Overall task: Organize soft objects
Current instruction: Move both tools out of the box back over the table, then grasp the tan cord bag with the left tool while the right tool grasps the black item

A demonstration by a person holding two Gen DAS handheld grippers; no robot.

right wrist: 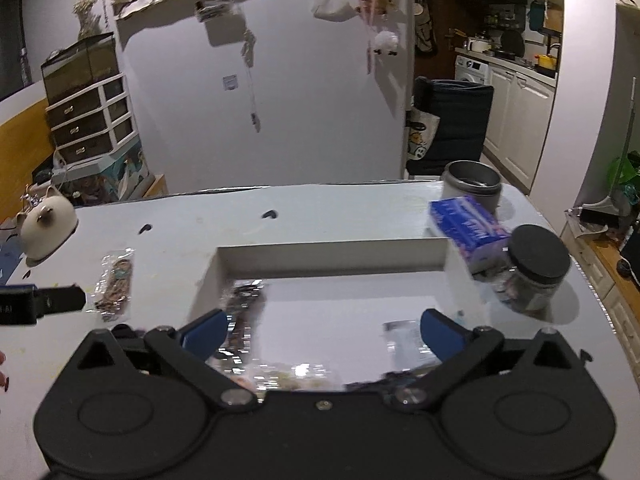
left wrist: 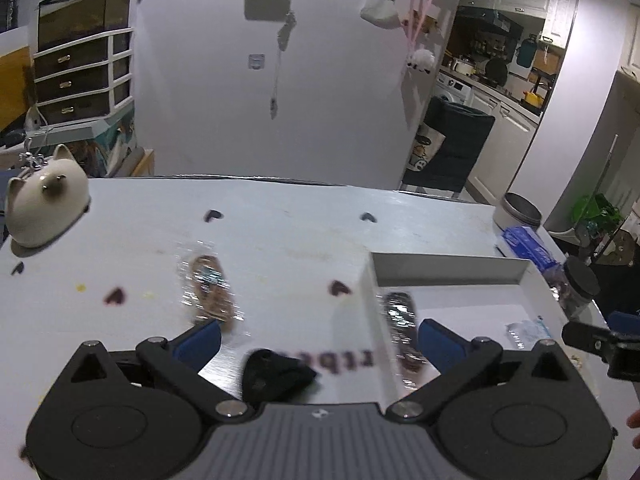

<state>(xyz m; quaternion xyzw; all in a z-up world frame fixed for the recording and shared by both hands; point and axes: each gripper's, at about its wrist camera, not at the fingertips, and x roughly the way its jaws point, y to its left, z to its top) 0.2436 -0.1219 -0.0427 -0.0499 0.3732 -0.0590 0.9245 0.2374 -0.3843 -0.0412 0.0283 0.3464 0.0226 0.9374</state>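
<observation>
Left gripper [left wrist: 318, 336]: jaws spread fully apart, blue pads [left wrist: 200, 338] clear of everything, nothing gripped. Positioned above the white table [left wrist: 280, 240], straddling the left wall of the white tray [left wrist: 370, 312]. Right gripper [right wrist: 322, 330]: jaws likewise spread wide, pads [right wrist: 438, 334] free, nothing gripped. Positioned over the tray [right wrist: 332, 258] interior, pointing down at an angle toward its floor.

Wrapped snack packet [left wrist: 210, 286]: flat on the bare tabletop, left of the tray, outside it, just beyond the left pad of the left gripper. Same packet [right wrist: 116, 284] visible in the right wrist view, beside the tray's left wall, apart from it. Second wrapped snack packet [left wrist: 402, 330]: inside the tray, lengthwise along the left wall; in the right wrist view [right wrist: 242, 320], partly blurred, near the left pad. Small clear packet [left wrist: 528, 330]: inside the tray, toward the right side; in the right wrist view [right wrist: 404, 338], next to the right pad, not touching as far as can be told. Further shiny wrapping [right wrist: 292, 376] at the near tray edge, half hidden behind the gripper body; contents not identifiable.

Black soft item [left wrist: 276, 372]: on the tabletop between the left gripper's jaws, close to the body, blurred.

Surroundings: ceramic cat figure [left wrist: 46, 204] at the far left table corner. Blue box [right wrist: 468, 228], grey metal tin [right wrist: 472, 184] and black-lidded jar [right wrist: 532, 272] grouped past the tray's right wall. Heart marks [left wrist: 340, 288] scattered on the tabletop.
</observation>
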